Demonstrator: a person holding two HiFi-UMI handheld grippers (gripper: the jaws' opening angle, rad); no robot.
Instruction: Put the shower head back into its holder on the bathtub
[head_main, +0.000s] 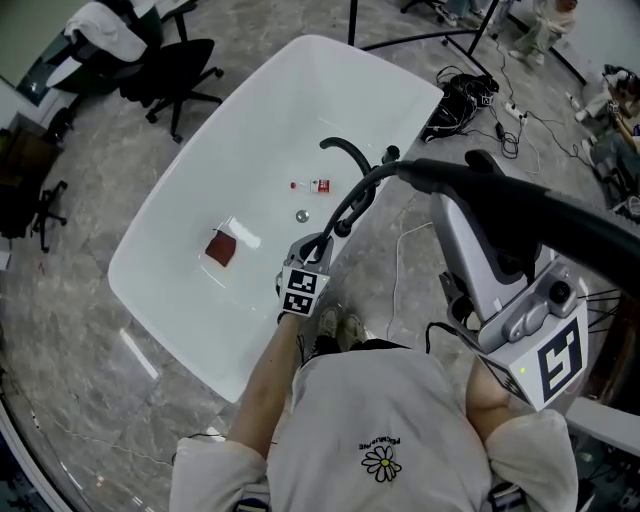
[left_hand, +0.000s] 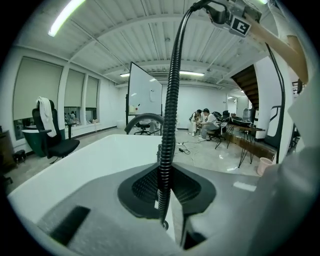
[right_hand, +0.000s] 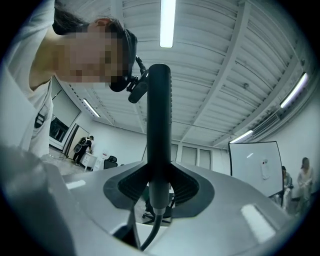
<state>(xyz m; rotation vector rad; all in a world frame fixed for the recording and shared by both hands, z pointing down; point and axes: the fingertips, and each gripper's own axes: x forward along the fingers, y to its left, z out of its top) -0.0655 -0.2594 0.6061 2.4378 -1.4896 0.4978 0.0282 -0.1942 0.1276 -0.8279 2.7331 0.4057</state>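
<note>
The black shower head's handle (head_main: 520, 205) is held out over the floor to the right of the white bathtub (head_main: 200, 200), with my right gripper (head_main: 478, 190) shut on it. In the right gripper view the handle (right_hand: 159, 125) stands upright between the jaws of that gripper (right_hand: 159, 187), and the hose hangs below. The ribbed black hose (head_main: 352, 205) runs from the handle down to the tub's near rim. There my left gripper (head_main: 322, 240) is shut on it. The left gripper view shows the hose (left_hand: 170, 115) rising from the closed jaws of the left gripper (left_hand: 165, 187). I cannot make out the holder.
A curved black faucet (head_main: 347, 152) arches over the tub's right rim. Inside the tub lie a red-brown square (head_main: 221, 248), small red and white items (head_main: 318, 185) and the drain (head_main: 302, 215). Office chairs (head_main: 170, 60) stand far left, and cables (head_main: 470, 95) lie on the floor far right.
</note>
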